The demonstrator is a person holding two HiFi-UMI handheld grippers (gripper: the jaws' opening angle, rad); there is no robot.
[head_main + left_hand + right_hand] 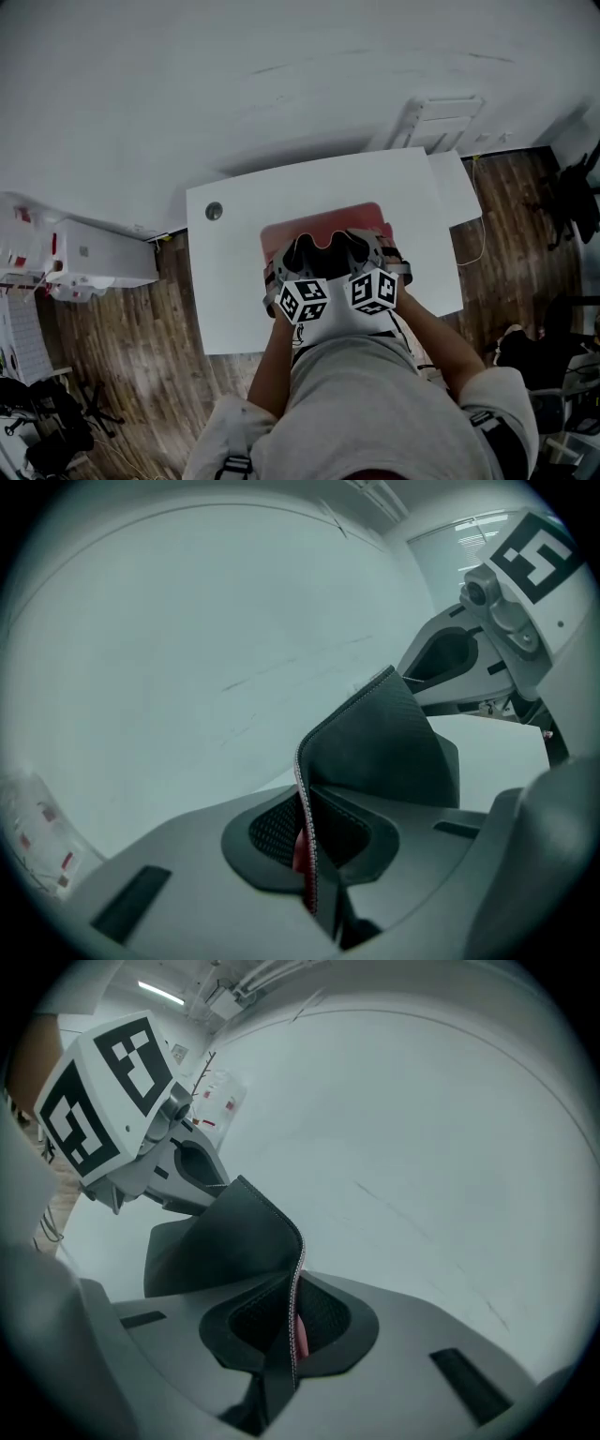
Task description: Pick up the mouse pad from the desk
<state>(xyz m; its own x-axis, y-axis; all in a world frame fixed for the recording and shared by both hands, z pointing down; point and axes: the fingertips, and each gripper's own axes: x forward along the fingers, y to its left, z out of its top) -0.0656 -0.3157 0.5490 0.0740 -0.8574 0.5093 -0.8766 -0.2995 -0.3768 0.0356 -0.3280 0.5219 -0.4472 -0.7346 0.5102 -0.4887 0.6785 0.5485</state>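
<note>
The mouse pad (pixel 319 225) is red on top with a dark underside and lies on the white desk (pixel 234 281). Its far part rests on the desk, while its near edge is lifted and curls up in waves. My left gripper (pixel 292 264) is shut on the near left edge. My right gripper (pixel 377 261) is shut on the near right edge. In the left gripper view the pad (pixel 375 752) stands up between the closed jaws of the left gripper (pixel 307 855). The right gripper view shows the pad (pixel 234 1251) pinched the same way in the right gripper (pixel 292 1330).
A round grommet (pixel 214 211) sits at the desk's far left corner. A second white board (pixel 459 187) adjoins the desk on the right, with a cable (pixel 480 246) hanging beside it. A white cabinet (pixel 94 262) stands to the left on the wooden floor.
</note>
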